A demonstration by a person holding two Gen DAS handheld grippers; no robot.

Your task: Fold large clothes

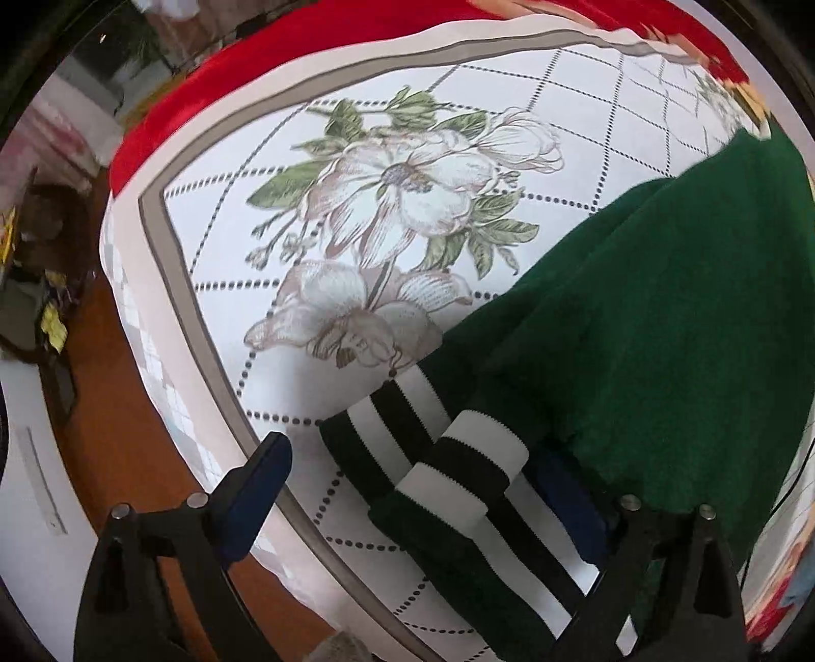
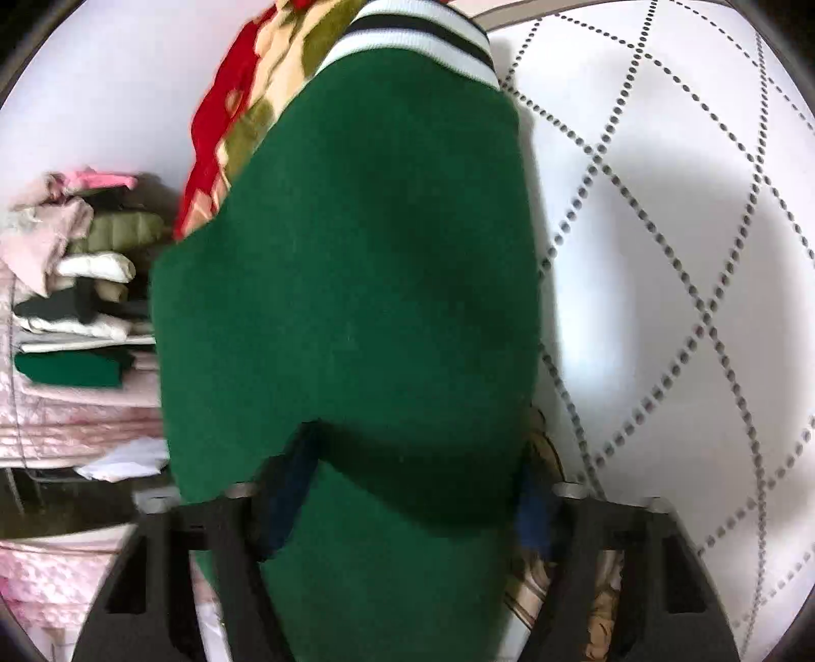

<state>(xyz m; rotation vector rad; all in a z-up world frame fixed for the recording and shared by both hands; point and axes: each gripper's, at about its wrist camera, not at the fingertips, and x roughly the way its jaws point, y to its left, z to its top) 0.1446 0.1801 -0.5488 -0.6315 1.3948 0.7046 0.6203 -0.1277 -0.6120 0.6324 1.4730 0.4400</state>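
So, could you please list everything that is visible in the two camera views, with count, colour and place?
green sweater: one, dark green, on the bed cover, draped over both grippers
striped cuffs: two, green with black and white bands, between the left gripper's fingers
bed cover: one, white with dotted diamond lines and flower print, under the sweater
red blanket: one, red, along the far edge of the bed cover
pile of clothes: one, pink, olive, white, black and green, left in the right wrist view
floor: brown, beside the bed
left gripper: one, black with blue pads, open around the cuffs
right gripper: one, black, fingers apart, fabric between them
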